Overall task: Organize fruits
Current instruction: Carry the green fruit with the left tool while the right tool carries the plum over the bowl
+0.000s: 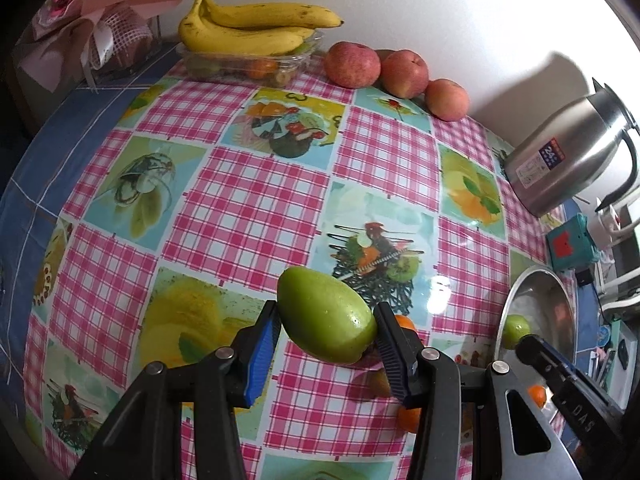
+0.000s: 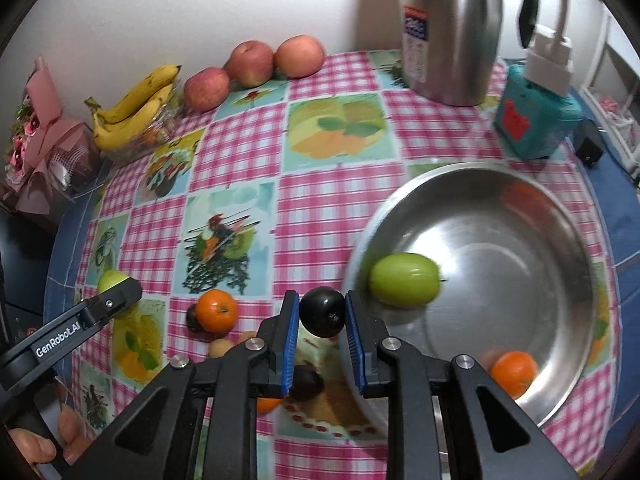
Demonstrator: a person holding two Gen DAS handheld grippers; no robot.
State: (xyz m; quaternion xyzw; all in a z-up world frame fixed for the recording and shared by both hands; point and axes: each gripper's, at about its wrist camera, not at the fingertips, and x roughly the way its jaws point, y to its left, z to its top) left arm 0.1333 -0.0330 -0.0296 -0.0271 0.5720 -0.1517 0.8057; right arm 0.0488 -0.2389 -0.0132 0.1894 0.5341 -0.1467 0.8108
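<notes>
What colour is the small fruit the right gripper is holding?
Very dark, nearly black small fruit, gripped between the blue pads; clearest in the right wrist view.

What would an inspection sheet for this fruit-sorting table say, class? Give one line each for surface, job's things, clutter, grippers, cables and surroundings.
Surface: checked tablecloth with fruit pictures, over a blue cloth.
Job's things: metal bowl holds a green fruit and an orange; another orange and small fruits lie loose beside it; bananas on a plastic tray and three apples by the wall.
Clutter: steel jug, teal box, wrapped bouquet.
Grippers: left gripper shut on a green fruit; right gripper shut on a dark plum.
Cables: black plug; its lead not traceable.
Surroundings: white wall.
</notes>
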